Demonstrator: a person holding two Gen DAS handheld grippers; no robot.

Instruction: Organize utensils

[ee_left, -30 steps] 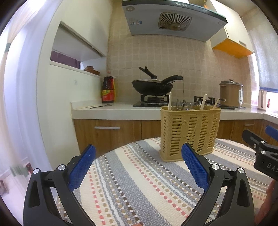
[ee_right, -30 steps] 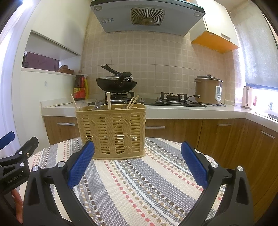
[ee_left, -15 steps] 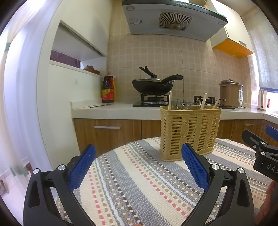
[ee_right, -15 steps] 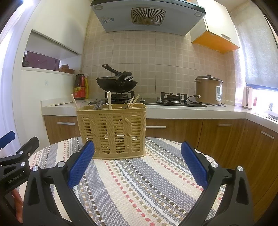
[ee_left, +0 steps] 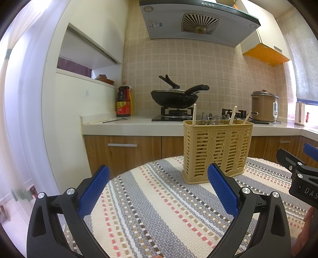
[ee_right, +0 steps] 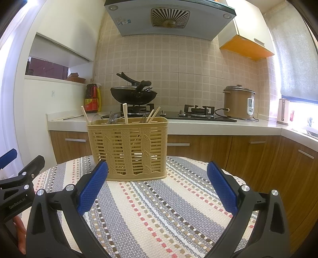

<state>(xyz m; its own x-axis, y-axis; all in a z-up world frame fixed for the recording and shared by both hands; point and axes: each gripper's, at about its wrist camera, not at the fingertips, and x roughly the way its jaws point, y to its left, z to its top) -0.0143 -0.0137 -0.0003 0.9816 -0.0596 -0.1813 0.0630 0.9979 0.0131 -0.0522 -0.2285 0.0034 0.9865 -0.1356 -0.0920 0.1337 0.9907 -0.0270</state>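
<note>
Setting: a round surface under a striped woven cloth (ee_right: 159,208) stands in a tiled kitchen, with wood-fronted cabinets behind it.
Utensil basket: the tan slotted plastic utensil basket (ee_right: 129,146) stands upright on the cloth at the far side of the surface; in the left wrist view it sits right of centre (ee_left: 216,150).
Utensils: wooden chopsticks (ee_right: 125,113) and clear-handled utensils (ee_right: 113,119) stick up above the basket rim; what kind the clear ones are cannot be told.
Left gripper: the left gripper (ee_left: 159,190) hovers over the cloth short of the basket, jaws spread wide with nothing between the blue pads.
Right gripper: the right gripper (ee_right: 158,186) faces the basket head-on, jaws equally wide and empty; its left pad overlaps the basket's lower corner in the picture.
In the way: nothing lies between either gripper and the basket but bare cloth.
Around: a black wok (ee_right: 134,95) sits on the gas hob, a dark sauce bottle (ee_left: 123,102) with a red and yellow label beside the wall, a brown rice cooker (ee_right: 238,103) plugged in to the right, a range hood (ee_right: 169,17) overhead.
Writing: "GenRobot.AI" reads on the left gripper's body in the right wrist view; "DAS" shows on the right gripper's body in the left wrist view; the bottle label is too small to read.
View difference: only the right wrist view shows the hob's second burner (ee_right: 198,110) in full.
</note>
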